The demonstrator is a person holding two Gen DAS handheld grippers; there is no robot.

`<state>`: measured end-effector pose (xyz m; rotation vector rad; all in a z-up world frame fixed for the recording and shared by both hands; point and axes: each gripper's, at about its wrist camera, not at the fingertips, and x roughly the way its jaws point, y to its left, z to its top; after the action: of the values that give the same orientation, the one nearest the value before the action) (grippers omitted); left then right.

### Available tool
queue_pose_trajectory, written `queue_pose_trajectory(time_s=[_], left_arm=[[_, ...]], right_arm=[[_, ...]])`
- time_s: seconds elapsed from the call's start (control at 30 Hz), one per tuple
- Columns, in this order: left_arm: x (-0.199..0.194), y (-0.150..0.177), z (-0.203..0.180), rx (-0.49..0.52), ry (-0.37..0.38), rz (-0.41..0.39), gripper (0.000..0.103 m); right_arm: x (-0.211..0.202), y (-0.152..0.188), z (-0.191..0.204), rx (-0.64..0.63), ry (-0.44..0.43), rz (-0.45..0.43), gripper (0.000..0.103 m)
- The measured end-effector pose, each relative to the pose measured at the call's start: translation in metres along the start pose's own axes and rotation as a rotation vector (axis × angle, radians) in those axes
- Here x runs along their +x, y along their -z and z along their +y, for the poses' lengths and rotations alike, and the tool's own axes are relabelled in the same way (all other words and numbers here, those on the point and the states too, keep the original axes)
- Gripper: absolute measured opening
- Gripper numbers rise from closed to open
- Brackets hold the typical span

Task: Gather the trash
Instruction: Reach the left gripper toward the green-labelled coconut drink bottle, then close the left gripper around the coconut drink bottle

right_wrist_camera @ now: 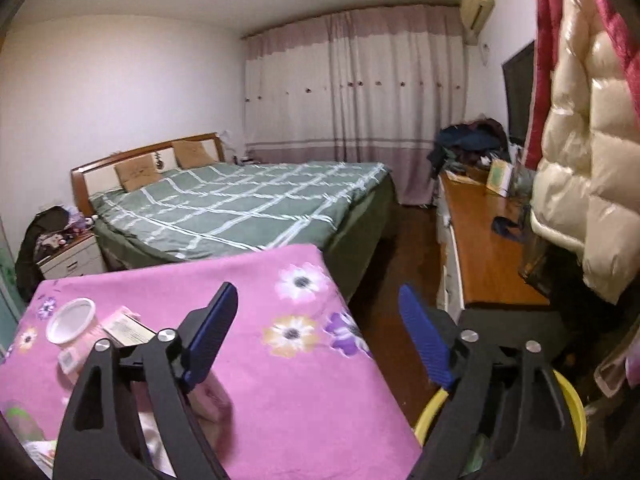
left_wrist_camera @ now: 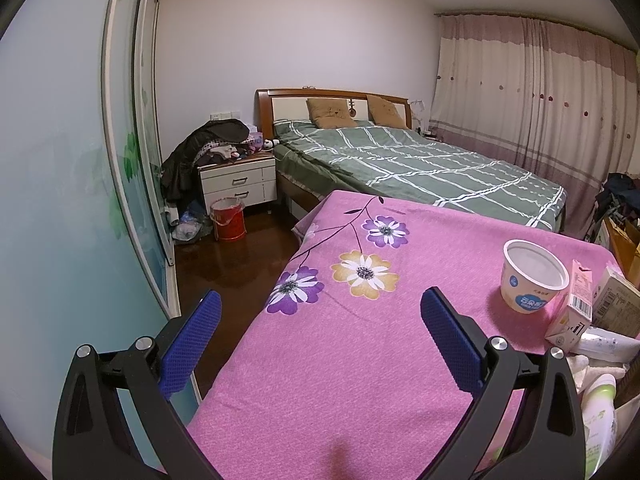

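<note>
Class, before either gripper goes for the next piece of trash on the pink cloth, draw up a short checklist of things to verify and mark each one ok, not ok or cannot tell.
1. Left gripper open with nothing between its fingers: ok.
2. Right gripper open with nothing between its fingers: ok.
3. White cup upright on the pink cloth, nothing blocking it: ok.
4. Cup empty: cannot tell, its inside looks pale.
5. Pink carton free to lift: not ok, it leans against the cup and another box.
6. Yellow-rimmed bin under the right gripper ready to take trash: cannot tell, mostly hidden.
</note>
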<state>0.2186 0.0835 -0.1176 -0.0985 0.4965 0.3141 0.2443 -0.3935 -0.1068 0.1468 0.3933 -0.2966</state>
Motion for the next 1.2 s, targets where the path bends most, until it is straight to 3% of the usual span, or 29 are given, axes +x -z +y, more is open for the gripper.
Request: queue_pose_trajectory(time_s=[0.1,0.23,0.43,0.6,0.67,0.83,0.97,1.2], left_arm=[[-0.004,0.0,-0.001,0.008,0.031,-0.01,0.098],[-0.022,0.004,-0.009,0.041,0.151,0.005,0.098],[-0.085,0.021,-0.03,0.221,0.414,0.015,0.098],[-0.123,0.045,-0.045,0.345,0.639,0.094,0.092],[-0.128,0.054,-0.052,0.397,0.669,0.12,0.084],[-0.128,0.075,-0.071,0.515,0.705,0.164,0.08],[-0.122,0.092,-0.086,0.61,0.687,0.194,0.074],[-0.112,0.099,-0.098,0.625,0.692,0.209,0.065]], right_arm=[[0.007,-0.004,-0.008,0.043,0.018,0.017,0.079],[0.002,0.0,-0.007,0.014,0.022,0.007,0.079],[0.0,0.001,-0.003,-0.011,0.004,0.003,0.08],[-0.004,0.0,-0.007,0.005,-0.004,-0.001,0.081],[-0.005,0.0,-0.007,0.007,-0.006,-0.003,0.081],[-0.005,0.0,-0.007,0.005,-0.003,-0.002,0.081],[-0.003,0.0,-0.007,0.002,0.0,0.007,0.081],[0.001,0.001,-0.005,-0.003,-0.005,0.022,0.081]])
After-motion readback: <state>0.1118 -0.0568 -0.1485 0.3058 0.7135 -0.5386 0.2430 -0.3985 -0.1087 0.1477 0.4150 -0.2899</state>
